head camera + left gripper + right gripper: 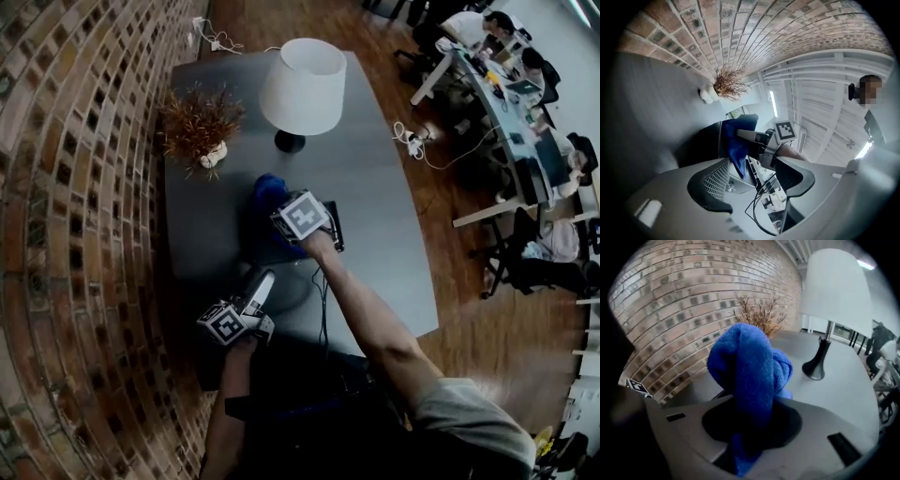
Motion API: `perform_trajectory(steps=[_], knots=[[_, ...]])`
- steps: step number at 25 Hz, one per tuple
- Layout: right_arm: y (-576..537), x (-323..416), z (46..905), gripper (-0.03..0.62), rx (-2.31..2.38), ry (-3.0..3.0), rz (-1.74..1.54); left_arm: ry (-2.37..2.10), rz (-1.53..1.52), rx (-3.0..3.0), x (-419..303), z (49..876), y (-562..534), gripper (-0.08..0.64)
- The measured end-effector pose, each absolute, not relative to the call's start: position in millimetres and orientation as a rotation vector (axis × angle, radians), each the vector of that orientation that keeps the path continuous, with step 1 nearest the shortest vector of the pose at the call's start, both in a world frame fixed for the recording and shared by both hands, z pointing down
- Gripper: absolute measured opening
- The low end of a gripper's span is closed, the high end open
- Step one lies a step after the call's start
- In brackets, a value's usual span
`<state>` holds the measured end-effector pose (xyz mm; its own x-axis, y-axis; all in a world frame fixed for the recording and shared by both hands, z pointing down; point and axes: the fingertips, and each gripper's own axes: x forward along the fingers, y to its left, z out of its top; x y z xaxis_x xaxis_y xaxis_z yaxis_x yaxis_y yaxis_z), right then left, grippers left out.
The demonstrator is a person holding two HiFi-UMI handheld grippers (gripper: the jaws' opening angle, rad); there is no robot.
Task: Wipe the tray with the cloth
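Head view: grey surface (375,187) runs along a brick wall (75,206), and both grippers sit near frame centre.
R gripper (286,214): points steeply down w/ its marker cube on top. Jaws are closed tight on the blue cloth (267,192).
R gripper view: the cloth (750,366) is bunched into a tall wad that fills the gap btwn the jaws. A tail of it hangs below the pads.
Cloth: at 11 o'clock of the R cube, over the far part of the tray. In the L gripper view it drapes across the tray's dark face (705,140). Can't tell if it presses on it.
Tray (286,283): dark w/ a rounded corner, on the surface btwn the two grippers, at 1 o'clock of the L gripper.
L gripper (261,286): at 7 o'clock of the R gripper, aimed level along the surface. Jaws are part-closed on the tray's near edge.
L gripper view: a pale edge lies against the meshed pad (717,176). A black cable (759,201) loops btwn the jaws.
Lamp (302,84): white shade, black base, at 12 o'clock of the cloth, well apart from the tray.
Plant (199,122): dried sprigs in a white pot, at 10 o'clock of the cloth, near the wall.
Bkgd: people at desks (525,75) at 2 o'clock, on a wood floor.
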<state>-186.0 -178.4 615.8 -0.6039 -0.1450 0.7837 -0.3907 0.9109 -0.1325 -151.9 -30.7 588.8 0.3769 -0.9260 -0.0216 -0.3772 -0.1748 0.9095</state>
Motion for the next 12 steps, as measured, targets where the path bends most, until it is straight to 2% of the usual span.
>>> perform_trajectory(steps=[6,12], knots=[[-92.1,-184.3,633.9,0.101,0.031,-2.174,0.135,-1.147,-0.725,1.747,-146.3,587.8,-14.3,0.289],[-181.2,-112.3,640.1,0.100,0.373,-2.100,0.208,-1.175,-0.706,1.724,-145.6,587.4,9.3,0.289]])
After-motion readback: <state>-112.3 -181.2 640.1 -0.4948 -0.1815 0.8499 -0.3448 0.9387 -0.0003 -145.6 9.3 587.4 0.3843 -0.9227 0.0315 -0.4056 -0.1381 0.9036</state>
